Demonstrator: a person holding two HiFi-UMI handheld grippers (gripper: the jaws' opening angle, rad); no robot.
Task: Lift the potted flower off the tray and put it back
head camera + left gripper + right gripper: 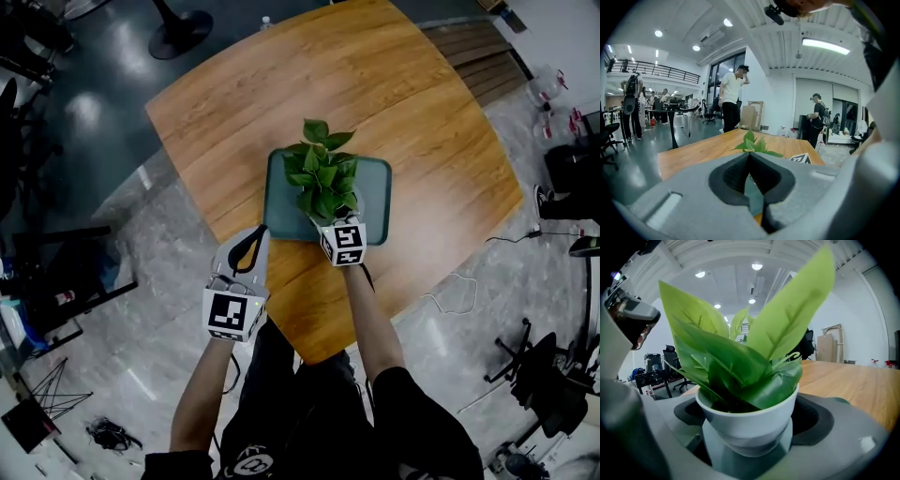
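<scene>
Grey polished floor surrounds a wooden table (422, 141), with a black chair base (178, 33) beyond its far corner and a loose cable (455, 295) on the floor to the right. Two people (731, 98) stand past the table's far end in the left gripper view. Nothing on the tabletop crowds the teal tray (375, 187). The potted flower (323, 178) is over the tray's near part, and whether it touches the tray cannot be told. The right gripper (336, 230) is clenched on its white pot (750, 425), which sits between the dark pads (813, 420), leaves rising above them. The left gripper (248, 251) hangs at the table's near edge, just left of the tray, jaws together and holding nothing.
</scene>
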